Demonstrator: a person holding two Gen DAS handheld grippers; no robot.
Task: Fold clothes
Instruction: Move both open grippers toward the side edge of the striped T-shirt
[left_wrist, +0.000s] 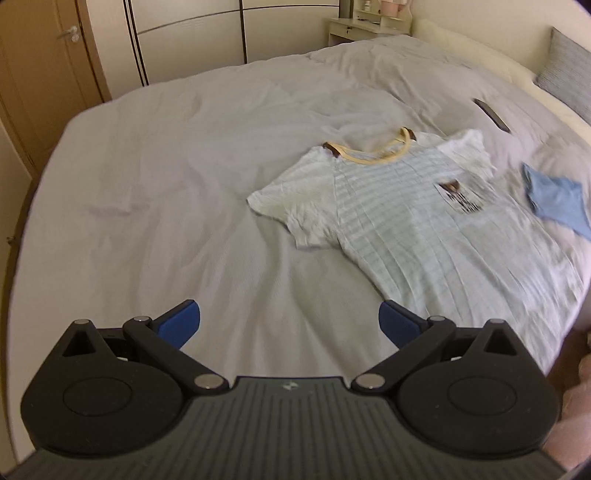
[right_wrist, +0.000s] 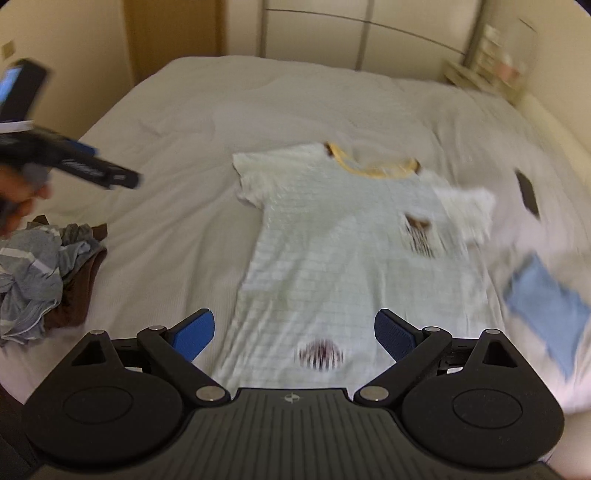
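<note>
Nearest the lenses, left gripper (left_wrist: 289, 325) and right gripper (right_wrist: 294, 336) both hover with jaws spread wide, nothing between them. Below: grey bedspread (left_wrist: 177, 177), creased. Pale striped T-shirt (right_wrist: 343, 266), yellow collar, lies flat face-up on it; right gripper sits over its hem, left gripper over bare cover beside it. Folded blue cloth (right_wrist: 546, 310) just right of the shirt; crumpled clothes pile (right_wrist: 40, 273) at the bed's left edge. Dark flat object (left_wrist: 493, 114) farther up. Beyond: wardrobe doors (left_wrist: 184, 40), small white shelf unit (left_wrist: 365, 26).
</note>
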